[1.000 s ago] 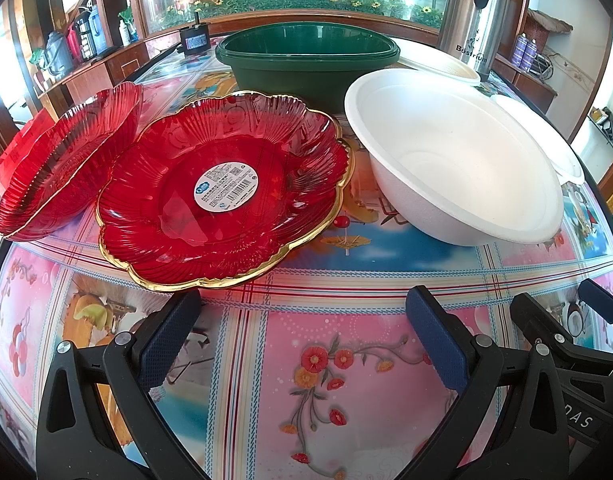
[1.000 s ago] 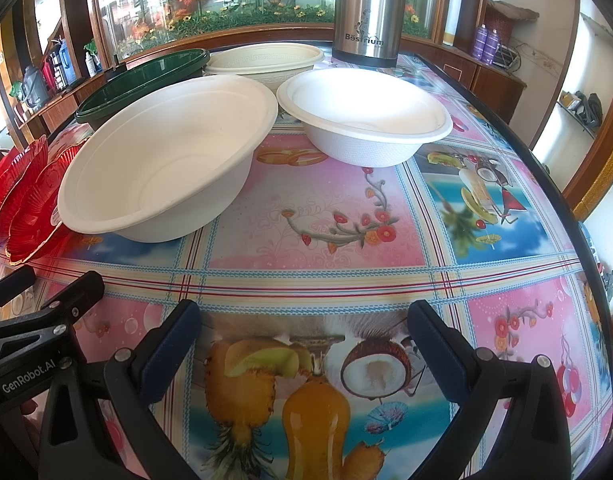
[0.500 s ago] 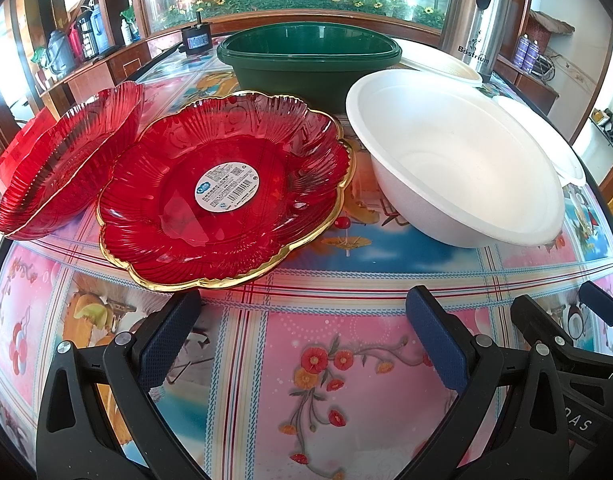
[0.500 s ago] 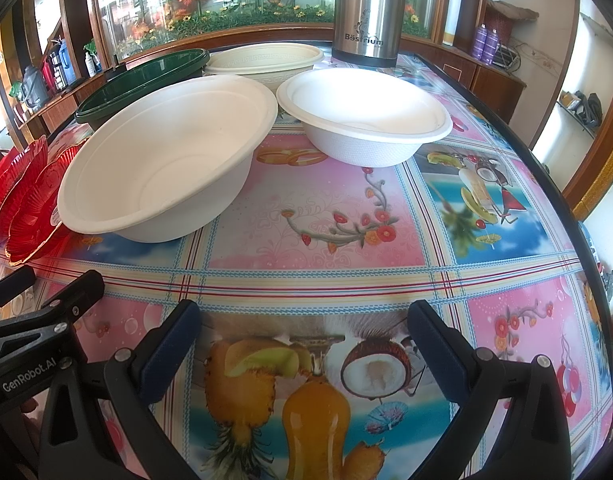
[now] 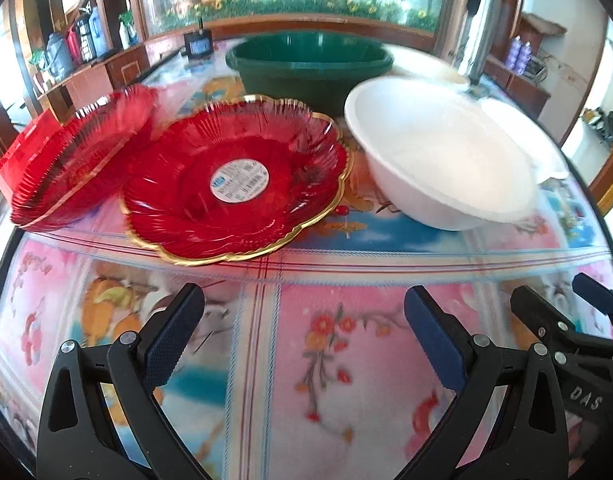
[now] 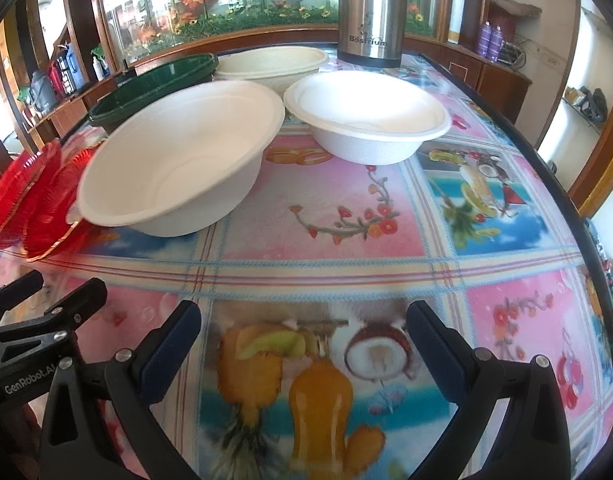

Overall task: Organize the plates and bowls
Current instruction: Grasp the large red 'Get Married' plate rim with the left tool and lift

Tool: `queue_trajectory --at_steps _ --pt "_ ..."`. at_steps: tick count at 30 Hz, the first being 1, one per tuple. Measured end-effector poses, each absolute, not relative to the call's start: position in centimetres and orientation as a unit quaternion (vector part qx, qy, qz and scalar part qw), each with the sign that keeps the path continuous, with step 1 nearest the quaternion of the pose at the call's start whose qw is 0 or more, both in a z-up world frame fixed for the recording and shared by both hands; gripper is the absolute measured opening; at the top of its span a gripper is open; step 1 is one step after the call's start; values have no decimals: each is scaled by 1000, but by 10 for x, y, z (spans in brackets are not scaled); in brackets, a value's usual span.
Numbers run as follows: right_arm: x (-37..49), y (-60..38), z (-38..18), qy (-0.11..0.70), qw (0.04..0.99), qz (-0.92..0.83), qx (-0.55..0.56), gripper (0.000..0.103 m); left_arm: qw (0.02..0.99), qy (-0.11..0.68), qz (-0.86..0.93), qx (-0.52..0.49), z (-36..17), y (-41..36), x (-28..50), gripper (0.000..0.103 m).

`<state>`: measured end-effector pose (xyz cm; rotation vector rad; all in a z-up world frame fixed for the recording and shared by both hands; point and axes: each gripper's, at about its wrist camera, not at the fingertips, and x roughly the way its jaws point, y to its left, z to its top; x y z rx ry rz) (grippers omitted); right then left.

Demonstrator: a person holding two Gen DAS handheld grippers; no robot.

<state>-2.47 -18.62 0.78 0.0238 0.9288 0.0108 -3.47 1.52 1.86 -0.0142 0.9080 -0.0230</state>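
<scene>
Nothing is sorted yet, by the look of it. The left hand-held gripper [image 5: 304,320] hovers low over the bench [image 5: 346,360] with its jaws spread wide and nothing between them; the right hand-held gripper [image 6: 304,338] does the same beside it, jaws apart and empty.

Ahead of the left one sits the red plate with the gold rim [image 5: 234,184], tilted, its far-left edge lapping a second red plate [image 5: 82,152] that leans up on a red box [image 5: 24,148]. Just right of them is the big white bowl [image 5: 438,152], also tipped, and behind it the dark green bowl [image 5: 310,68]. The right view adds a smaller white bowl [image 6: 366,120] standing level and a cream bowl [image 6: 270,66] further back, near the steel flask [image 6: 372,8].

So my read: plates unstacked, bowls un-nested, the whole job still ahead.

Writing now. The flask reads something like "Bosirium", though the letters are soft. The left tool's body shows "GenRobot.AI" in the right view; the right tool's shows "DAS" in the left view. The round white sticker [image 5: 239,181] on the plate carries print too blurred to read.
</scene>
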Motion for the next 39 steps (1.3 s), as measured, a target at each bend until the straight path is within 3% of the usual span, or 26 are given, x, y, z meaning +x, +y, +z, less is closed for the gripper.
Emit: queue_trajectory --at_steps 10,21,26,39 --pt "-48 -135 63 405 910 81 -34 102 918 397 -28 5 64 65 -71 101" --pt "29 -9 103 392 888 231 -70 100 910 404 91 -2 95 205 -27 102" --pt "70 39 90 420 865 262 -80 82 895 430 115 -32 84 254 -2 102" --pt "131 92 60 475 831 275 -85 67 867 478 121 -70 58 311 50 99"
